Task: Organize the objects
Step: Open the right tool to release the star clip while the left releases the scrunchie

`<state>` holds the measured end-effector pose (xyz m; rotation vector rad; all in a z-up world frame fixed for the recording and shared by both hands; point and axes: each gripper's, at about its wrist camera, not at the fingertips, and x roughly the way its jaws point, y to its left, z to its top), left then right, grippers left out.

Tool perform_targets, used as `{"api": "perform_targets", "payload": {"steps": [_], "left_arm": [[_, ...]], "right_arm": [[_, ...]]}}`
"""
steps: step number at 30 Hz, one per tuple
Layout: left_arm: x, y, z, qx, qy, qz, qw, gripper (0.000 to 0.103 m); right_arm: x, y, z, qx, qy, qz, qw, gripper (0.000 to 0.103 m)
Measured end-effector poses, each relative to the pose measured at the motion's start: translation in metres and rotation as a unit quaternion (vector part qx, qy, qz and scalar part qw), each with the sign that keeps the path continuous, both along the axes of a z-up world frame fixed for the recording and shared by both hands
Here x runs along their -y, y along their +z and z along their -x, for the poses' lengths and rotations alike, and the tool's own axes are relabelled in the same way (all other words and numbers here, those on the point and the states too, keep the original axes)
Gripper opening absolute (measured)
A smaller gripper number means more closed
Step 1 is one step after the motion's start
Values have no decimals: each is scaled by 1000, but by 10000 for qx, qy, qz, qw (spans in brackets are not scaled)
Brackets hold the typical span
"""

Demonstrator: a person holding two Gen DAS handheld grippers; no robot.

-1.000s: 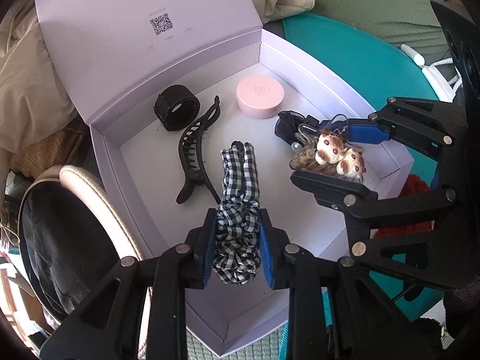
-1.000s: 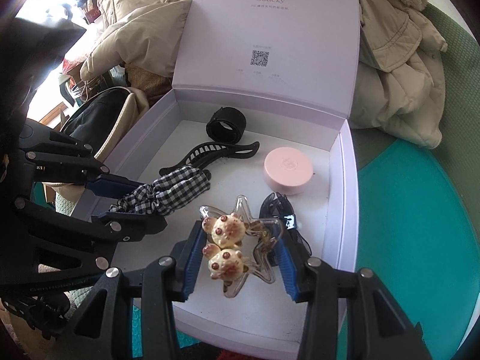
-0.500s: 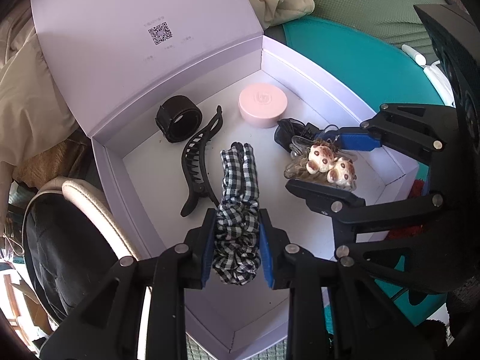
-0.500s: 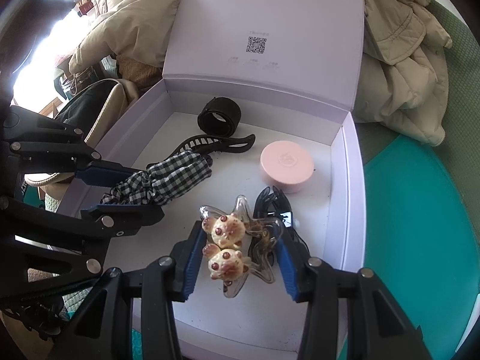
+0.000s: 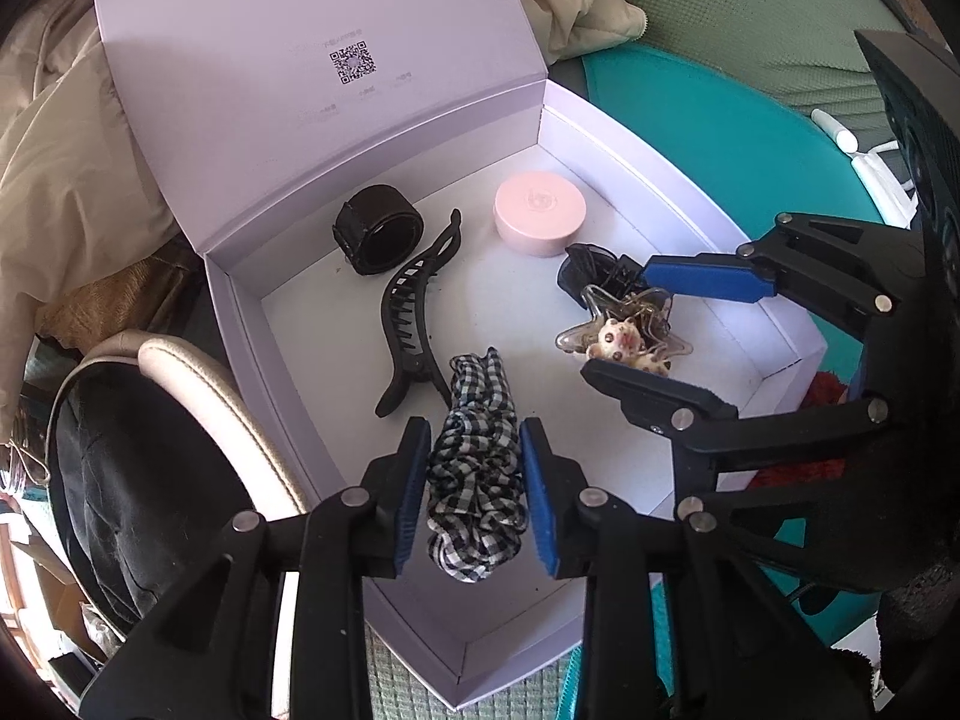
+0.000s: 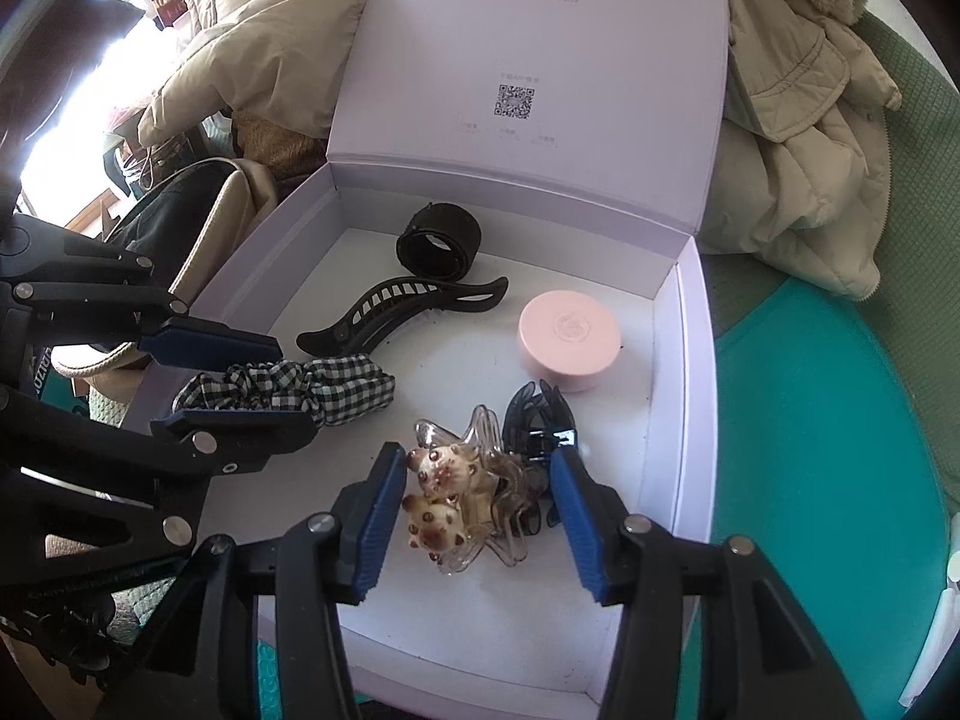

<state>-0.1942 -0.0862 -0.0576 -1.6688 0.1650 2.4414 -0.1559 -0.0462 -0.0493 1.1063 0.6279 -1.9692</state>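
A lilac gift box (image 6: 672, 360) lies open on green and teal bedding, its lid (image 6: 540, 60) standing up at the far side with a printed square code and faint lettering too small to read. Puffy beige coats (image 6: 798, 138) are heaped behind it, cut off by the picture edge, and a dark bag with cream trim (image 5: 150, 420) sits to the left of the box, mostly in shadow.

On the box floor, at the far side, sits a black rolled band (image 6: 441, 240), and just nearer a long black hair claw (image 6: 396, 315) lies flat. To the right of these is a round pink tin (image 6: 569, 339), its embossed mark unreadable.

The left gripper (image 5: 477, 489) reaches in at the near left. Its jaws have just been opening, and the checked scrunchie (image 5: 477, 468) lies on the floor between the blue pads, which stand just beside the cloth; whether they still touch it cannot be told. The right wrist view hides the scrunchie's left end behind the fingers.

The right gripper (image 6: 474, 516) stands at the near right. Its jaws have just been opening too, and they now stand apart, with clear floor showing between the right pad and the clear star clip (image 6: 480, 516) with two spotted cream bears on it. The left pad is just beside the bears. Behind the star clip a small dark claw clip (image 6: 537, 420) is partly hidden, its shape hard to make out.
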Motion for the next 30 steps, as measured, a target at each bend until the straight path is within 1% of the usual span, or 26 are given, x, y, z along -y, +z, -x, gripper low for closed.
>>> {"api": "perform_targets", "payload": {"steps": [5, 9, 16, 26, 30], "left_arm": [[3, 12, 2, -96, 69, -5, 9999, 29], [9, 31, -3, -218, 135, -17, 9997, 29], [14, 56, -12, -420, 147, -112, 9989, 29], [20, 107, -43, -857, 223, -218, 9958, 29], [23, 126, -57, -1041, 294, -267, 9938, 34]], "right_arm": [[1, 10, -6, -62, 24, 75, 9999, 51], [1, 20, -11, -116, 33, 116, 9999, 51], [-3, 47, -21, -329, 27, 237, 9992, 51], [-13, 90, -41, -690, 54, 439, 9966, 51], [-20, 108, -51, -858, 59, 523, 9949, 51]]}}
